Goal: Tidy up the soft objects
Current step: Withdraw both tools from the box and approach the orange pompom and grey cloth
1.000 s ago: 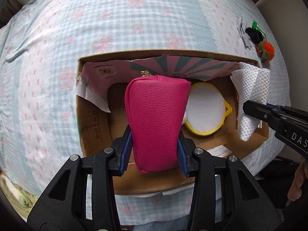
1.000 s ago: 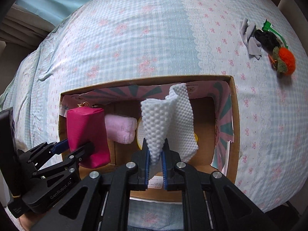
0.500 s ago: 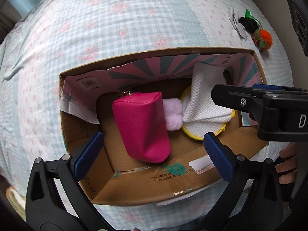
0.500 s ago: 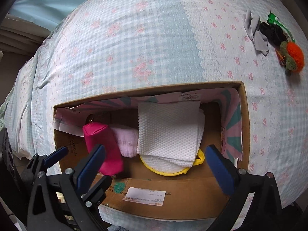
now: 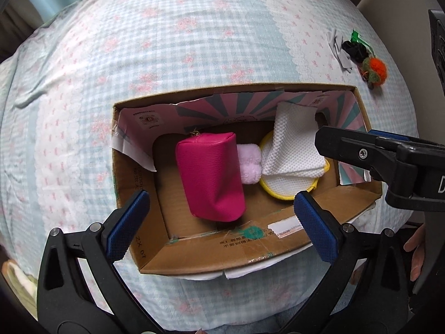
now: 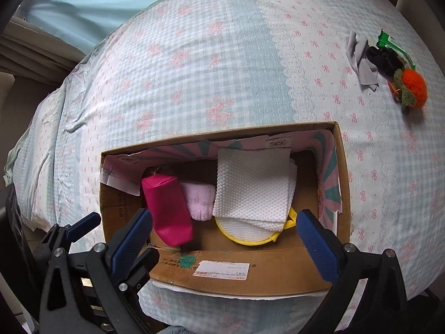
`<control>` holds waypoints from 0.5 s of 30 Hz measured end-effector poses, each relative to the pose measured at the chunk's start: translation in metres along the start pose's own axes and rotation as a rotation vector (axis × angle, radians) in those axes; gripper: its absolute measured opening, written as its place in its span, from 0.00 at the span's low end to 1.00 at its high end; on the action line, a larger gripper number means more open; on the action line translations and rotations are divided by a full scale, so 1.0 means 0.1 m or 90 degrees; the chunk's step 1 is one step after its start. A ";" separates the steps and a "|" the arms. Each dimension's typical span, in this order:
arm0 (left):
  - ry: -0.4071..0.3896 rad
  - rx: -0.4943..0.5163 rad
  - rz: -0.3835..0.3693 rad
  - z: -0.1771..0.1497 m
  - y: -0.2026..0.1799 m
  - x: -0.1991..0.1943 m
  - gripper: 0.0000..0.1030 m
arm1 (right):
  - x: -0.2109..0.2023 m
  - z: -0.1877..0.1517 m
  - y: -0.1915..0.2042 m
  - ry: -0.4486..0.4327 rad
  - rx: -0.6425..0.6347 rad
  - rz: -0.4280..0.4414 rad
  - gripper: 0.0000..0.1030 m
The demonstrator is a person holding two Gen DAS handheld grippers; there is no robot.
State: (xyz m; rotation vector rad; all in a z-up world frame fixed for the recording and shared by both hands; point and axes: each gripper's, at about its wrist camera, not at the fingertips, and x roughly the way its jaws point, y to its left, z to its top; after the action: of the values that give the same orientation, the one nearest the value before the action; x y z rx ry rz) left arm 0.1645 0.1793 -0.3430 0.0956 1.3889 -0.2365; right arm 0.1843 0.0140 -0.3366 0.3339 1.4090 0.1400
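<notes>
An open cardboard box point(image 5: 211, 246) point(image 6: 222, 274) sits on the bed. Inside lie a magenta pouch point(image 5: 211, 176) point(image 6: 167, 208), a pale pink rolled towel point(image 5: 250, 164) point(image 6: 200, 200), a white textured cloth point(image 5: 294, 147) point(image 6: 253, 183) and a yellow-rimmed round mesh item point(image 5: 289, 186) point(image 6: 244, 231) under the cloth. My left gripper point(image 5: 222, 225) is open and empty above the box's near edge. My right gripper point(image 6: 224, 242) is open and empty above the near edge too; it shows in the left wrist view point(image 5: 361, 153) over the box's right side.
At the far right of the checked bedsheet point(image 5: 167, 41) point(image 6: 222, 55) lie a grey cloth point(image 6: 361, 58) point(image 5: 338, 50), a black soft item point(image 6: 383, 58) point(image 5: 354, 51), a green packet point(image 6: 389, 41) and an orange-green pompom point(image 6: 413, 87) point(image 5: 375, 69).
Both grippers opened and pulled back. The pouch and the white cloth were let go and now lie in the box.
</notes>
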 end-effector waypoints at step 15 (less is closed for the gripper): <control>-0.125 -0.029 -0.006 -0.25 0.09 -1.29 1.00 | -1.55 -0.41 0.45 -0.169 -0.103 -0.075 1.00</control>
State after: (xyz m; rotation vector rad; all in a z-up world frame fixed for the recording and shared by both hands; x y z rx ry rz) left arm 0.1211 0.2075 -0.2219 0.0268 1.1991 -0.2156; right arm 0.1233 0.0177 -0.1815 0.1290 1.1434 0.1076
